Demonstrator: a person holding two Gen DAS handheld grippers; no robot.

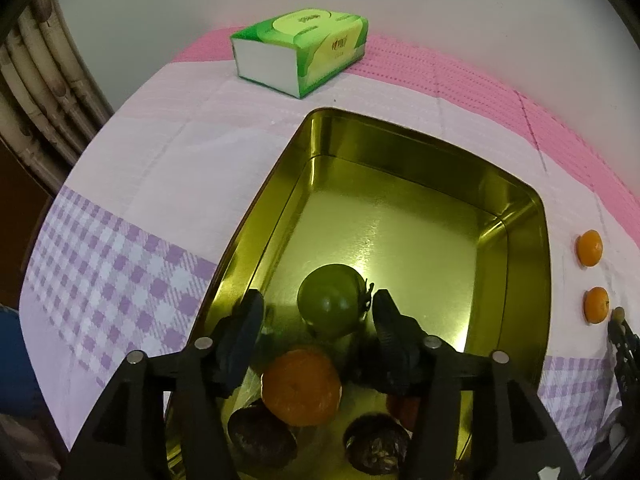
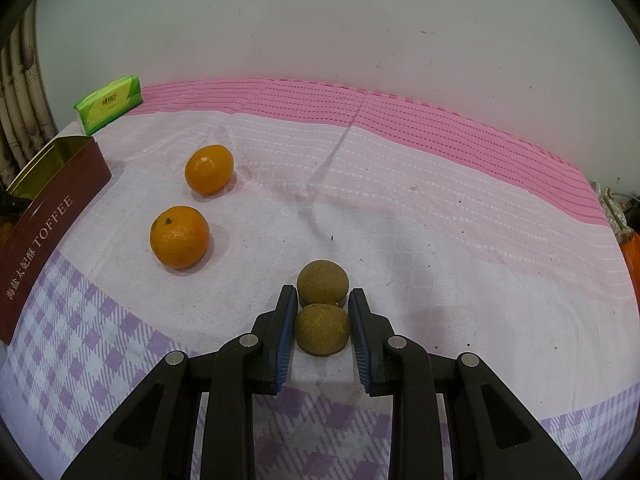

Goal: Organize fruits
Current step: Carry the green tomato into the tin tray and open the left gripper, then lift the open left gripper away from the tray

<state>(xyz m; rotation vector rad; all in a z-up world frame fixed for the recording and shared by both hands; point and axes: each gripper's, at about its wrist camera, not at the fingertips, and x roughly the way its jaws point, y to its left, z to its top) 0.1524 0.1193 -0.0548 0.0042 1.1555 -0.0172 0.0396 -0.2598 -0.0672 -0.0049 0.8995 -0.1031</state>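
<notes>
Over the gold tin, the left gripper points steeply down into it, jaws spread partway with nothing gripped. A green fruit sits on the tin floor between the two tips, and neither pad presses on it as far as I can see. Nearer the camera than the green fruit there's an orange in the tin, plus two dark wrinkly fruits that are half hidden behind the gripper's black frame, so I can't say what they are. The far half of the tin is bare metal, so plenty of room there.

Right of the tin, the right gripper angles down at the desk, jaws closed tight on a brownish round fruit that rests on the cloth. A second brown fruit sits just beyond it, touching it. Two more oranges lie between that pair and the tin's red outer wall, apart from each other. A green tissue pack sits behind the tin near the wall. The desk right of the brown fruits is wide open; its far right edge has some clutter, too small to make out.
</notes>
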